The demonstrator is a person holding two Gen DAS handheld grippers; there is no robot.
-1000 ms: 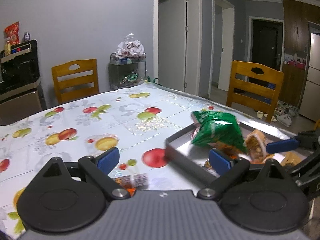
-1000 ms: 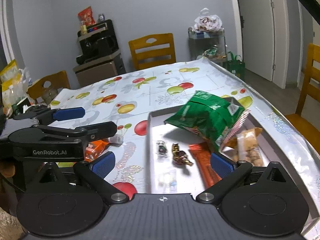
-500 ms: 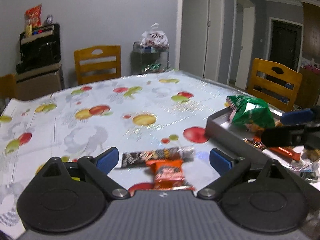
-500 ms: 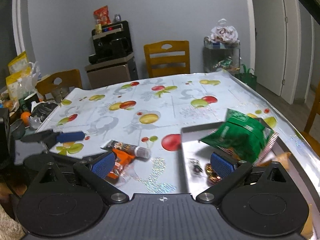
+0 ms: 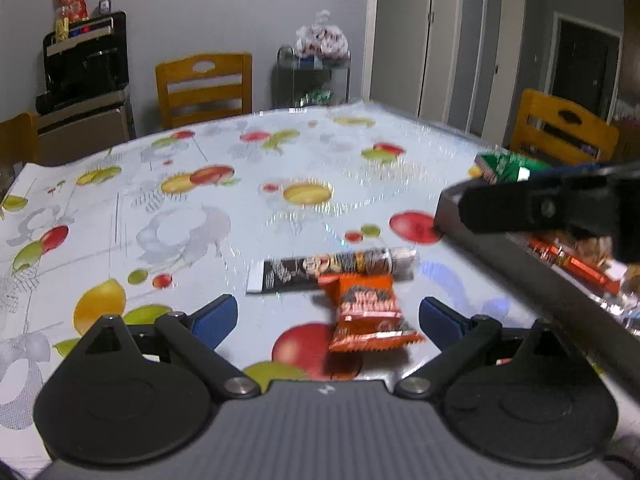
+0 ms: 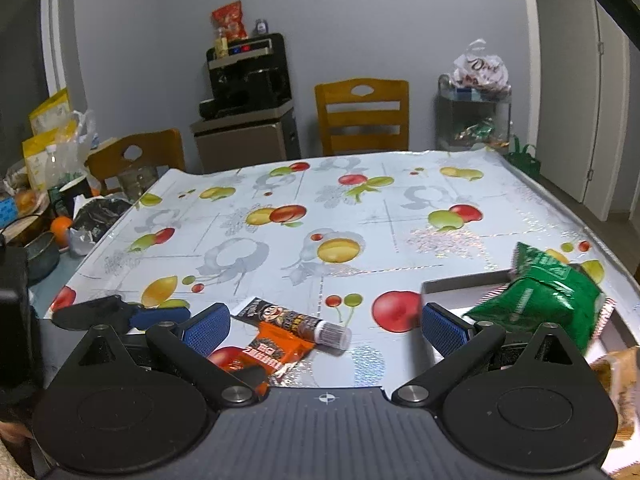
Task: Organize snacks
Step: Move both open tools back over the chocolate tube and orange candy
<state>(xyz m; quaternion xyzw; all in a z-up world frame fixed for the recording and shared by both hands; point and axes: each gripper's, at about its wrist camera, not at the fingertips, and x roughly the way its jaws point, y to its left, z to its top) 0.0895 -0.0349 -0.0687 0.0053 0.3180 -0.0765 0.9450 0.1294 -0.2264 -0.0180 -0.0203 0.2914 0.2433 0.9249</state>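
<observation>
My left tongs (image 5: 326, 314) are spread apart, empty, low over the table with the fruit-print cloth (image 5: 192, 216). At 12 o'clock between their blue pads lies the orange foil snack packet (image 5: 370, 312), its top touching the long dark-wrapped snack stick (image 5: 332, 270) lying crosswise behind it. My right tongs (image 6: 326, 326) are also apart and empty; their black arm crosses the left view at 2 o'clock, over the grey rectangular tray (image 5: 532, 268). The tray holds the green crinkled snack bag (image 6: 540, 300) and an orange bar (image 5: 568, 264). Bare cloth extends from 9 to 12 o'clock toward the far table edge.
</observation>
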